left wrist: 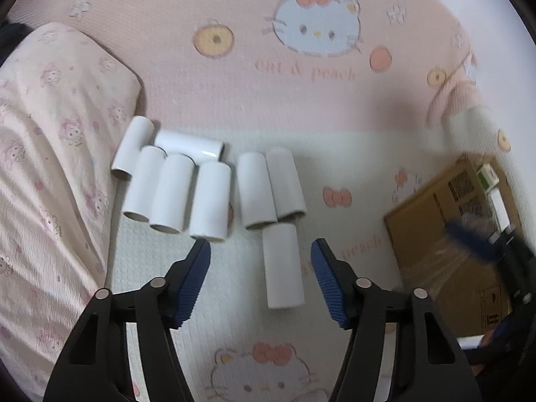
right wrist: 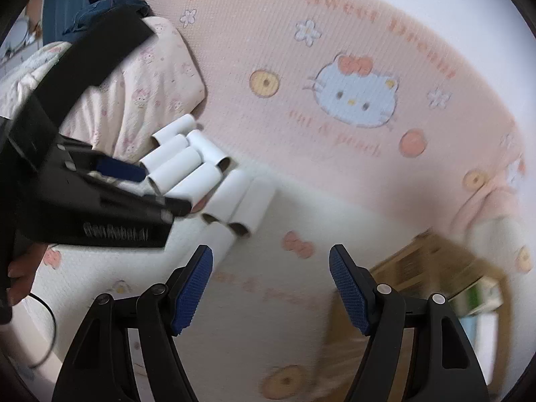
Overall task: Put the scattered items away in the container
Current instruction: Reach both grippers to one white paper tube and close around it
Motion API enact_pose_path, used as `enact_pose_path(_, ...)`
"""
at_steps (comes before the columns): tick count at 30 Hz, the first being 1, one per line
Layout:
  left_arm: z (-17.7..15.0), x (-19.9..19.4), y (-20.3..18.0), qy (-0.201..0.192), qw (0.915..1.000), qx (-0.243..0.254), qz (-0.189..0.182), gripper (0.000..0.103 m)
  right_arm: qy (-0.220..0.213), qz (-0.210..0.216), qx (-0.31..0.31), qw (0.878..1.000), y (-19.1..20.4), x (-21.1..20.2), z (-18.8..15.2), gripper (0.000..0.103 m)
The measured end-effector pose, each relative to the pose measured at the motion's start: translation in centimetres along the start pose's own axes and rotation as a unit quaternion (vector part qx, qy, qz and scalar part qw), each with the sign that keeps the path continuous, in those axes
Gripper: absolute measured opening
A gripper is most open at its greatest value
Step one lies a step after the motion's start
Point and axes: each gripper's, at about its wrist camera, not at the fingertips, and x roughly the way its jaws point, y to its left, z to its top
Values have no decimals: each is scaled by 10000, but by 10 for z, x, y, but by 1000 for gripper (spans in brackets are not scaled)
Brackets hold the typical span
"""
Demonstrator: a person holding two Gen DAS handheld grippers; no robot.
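Observation:
Several white cardboard tubes [left wrist: 177, 194] lie side by side on the bed sheet; from the right wrist view the same cluster [right wrist: 187, 164] is at centre left. One tube [left wrist: 283, 266] lies apart, nearer to me. My left gripper [left wrist: 260, 248] is open just above it, with the tube between the fingers, closer to the right pad, and no pad pressing on it. My right gripper [right wrist: 271, 254] is open over bare sheet with nothing between its fingers. In the right wrist view the left gripper [right wrist: 157, 191] hangs over the tubes. A brown cardboard box [left wrist: 435, 234] sits to the right.
A pink patterned pillow [left wrist: 50, 140] borders the tubes on the left. The printed pink and white sheet [left wrist: 301, 100] covers the bed. The box [right wrist: 418, 268] appears blurred at lower right, with white and green items inside. A person's hand [right wrist: 20, 268] holds the left gripper.

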Motion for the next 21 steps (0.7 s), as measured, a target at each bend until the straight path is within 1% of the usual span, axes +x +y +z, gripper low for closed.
enact_pose_path(1, -1, 1, 3, -52, 10000, -46, -5, 63, 37, 184, 140, 9997, 0, 4, -2, 70)
enact_pose_path(2, -3, 2, 6, -91, 9999, -72, -34, 63, 26, 267, 242, 9993, 0, 6, -3, 70)
enact_pose_path(4, -8, 10, 6, -120, 9998, -55, -132, 63, -118, 282, 398, 9987, 0, 13, -7, 72)
enact_pose_path(6, -16, 25, 10, 23, 9998, -69, -170, 61, -20, 213, 558, 9982, -3, 28, -10, 74)
enact_pose_path(7, -19, 32, 12, 68, 9997, -73, -219, 57, 65, 262, 654, 9975, -5, 35, -12, 74)
enact_pose_path(9, -27, 46, 14, 194, 9994, -111, -272, 56, 199, 390, 797, 9959, -9, 48, -20, 74)
enact_pose_path(10, -31, 53, 16, 265, 9991, -171, -276, 56, 181, 368, 793, 9960, -9, 51, -23, 74)
enact_pose_path(12, -36, 62, 19, 370, 9978, -327, -436, 56, 119, 312, 663, 9972, -7, 56, -29, 74)
enact_pose_path(14, -39, 71, 24, 442, 9947, -589, -717, 56, 171, 473, 545, 9972, -3, 64, -34, 74)
enact_pose_path(15, -41, 77, 28, 530, 9913, -795, -900, 56, 191, 565, 581, 9965, -3, 66, -35, 74)
enact_pose_path(16, -43, 82, 31, 634, 9890, -916, -977, 56, 120, 725, 680, 9950, -3, 66, -38, 74)
enact_pose_path(18, -49, 87, 38, 600, 9843, -1287, -1048, 56, -105, 881, 946, 9915, -4, 68, -43, 75)
enact_pose_path(19, -51, 88, 39, 582, 9826, -1402, -1074, 56, -115, 912, 967, 9911, -2, 71, -43, 75)
enact_pose_path(21, -53, 93, 40, 613, 9792, -1543, -1169, 56, 18, 923, 935, 9913, 4, 81, -42, 75)
